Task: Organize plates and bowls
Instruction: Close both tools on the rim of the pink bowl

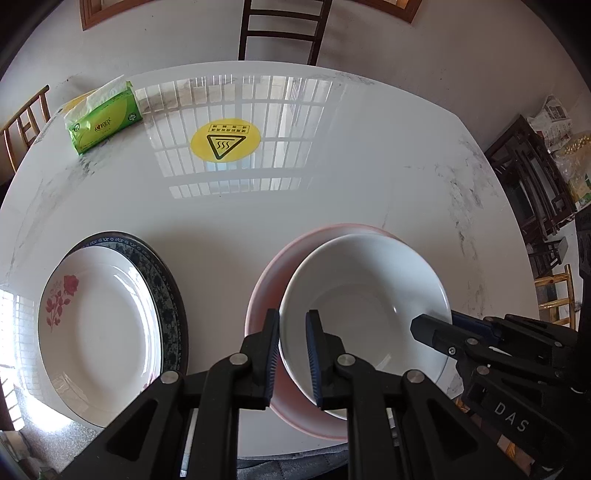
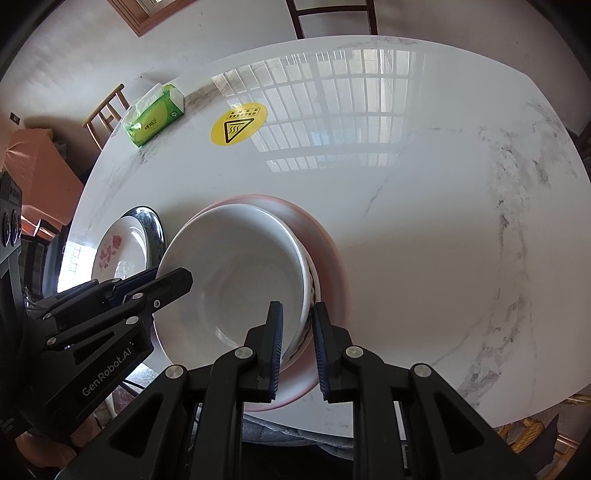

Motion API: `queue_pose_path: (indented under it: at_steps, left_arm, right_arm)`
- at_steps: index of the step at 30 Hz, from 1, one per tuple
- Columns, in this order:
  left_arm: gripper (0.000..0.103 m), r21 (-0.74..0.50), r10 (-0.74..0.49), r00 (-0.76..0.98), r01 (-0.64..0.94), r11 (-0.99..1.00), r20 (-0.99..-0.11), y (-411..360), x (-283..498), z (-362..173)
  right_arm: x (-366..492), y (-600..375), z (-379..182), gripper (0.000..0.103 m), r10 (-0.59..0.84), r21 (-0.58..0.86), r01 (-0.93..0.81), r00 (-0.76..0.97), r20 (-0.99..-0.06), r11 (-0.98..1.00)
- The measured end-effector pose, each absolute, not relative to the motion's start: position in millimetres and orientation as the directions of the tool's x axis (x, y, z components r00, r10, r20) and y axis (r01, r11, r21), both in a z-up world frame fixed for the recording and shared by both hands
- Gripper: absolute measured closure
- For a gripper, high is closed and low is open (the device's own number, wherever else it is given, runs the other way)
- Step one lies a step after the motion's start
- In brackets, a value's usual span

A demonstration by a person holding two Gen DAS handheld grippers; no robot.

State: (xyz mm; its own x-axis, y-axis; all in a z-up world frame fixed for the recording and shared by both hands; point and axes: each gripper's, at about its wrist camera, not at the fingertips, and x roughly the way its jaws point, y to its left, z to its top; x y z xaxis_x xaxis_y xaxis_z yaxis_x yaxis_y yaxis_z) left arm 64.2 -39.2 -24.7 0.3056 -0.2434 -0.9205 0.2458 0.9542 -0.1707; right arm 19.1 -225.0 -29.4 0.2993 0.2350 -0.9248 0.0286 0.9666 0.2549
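Black plastic fingers with ribbed blue pads fill the foreground of both views. Left gripper [image 1: 292, 332] has its jaws narrowly parted, straddling the near-left rim of the white bowl [image 1: 364, 295]; whether the pads actually press on the rim I cannot tell. Right gripper [image 2: 298, 326] is likewise only slightly open, its jaws set either side of the bowl's right rim [image 2: 236, 273], and again contact is unclear. In the right view a second white rim with a dark line shows just under the top one, so the white bowl may be two nested ones.

The bowl is glossy, round and deep, and it sits inside a wider, shallow pink bowl [image 1: 266, 280] whose smooth matte-looking rim rings it on the far and left sides [image 2: 325, 236].

Left of these, well apart, a white plate [image 1: 99, 332] with a red rose print lies on a larger plate [image 1: 166, 291] with a dark blue patterned border; both are shiny glazed rounds.

All rest on a round table [image 1: 332, 177] of polished white stone with grey veins, mirroring a barred window. At its middle is a round yellow sticker [image 1: 226, 139] with a triangular heat sign. Near the far-left edge sits a green soft-pack of tissues [image 1: 105, 122], white paper sticking out. Dark wooden chairs [image 1: 280, 29] stand beyond.
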Motion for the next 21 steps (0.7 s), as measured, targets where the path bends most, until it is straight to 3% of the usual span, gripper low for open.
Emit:
queue_pose_path:
  at_steps: [6,11,21]
  left_arm:
    - [0.086,-0.240,-0.303,0.322,0.220,0.945,-0.897,-19.3,62.6,-12.7]
    - [0.074,-0.314,-0.349,0.325,0.155,0.937,-0.879,7.2,62.2,-8.5]
    - [0.074,-0.423,-0.407,0.283,0.002,0.906,-0.869,40.0,57.5,-26.2]
  right_arm:
    - [15.5,-229.8,-18.9,0.076,0.218,0.240,0.026,0.332,-0.917,0.970]
    - [9.8,-238.9,-5.1,0.075,0.231,0.257,0.025,0.360,-0.904,0.966]
    - [-1.0,-265.9,-6.2,0.072,0.221,0.273,0.094,0.369,-0.903,0.957]
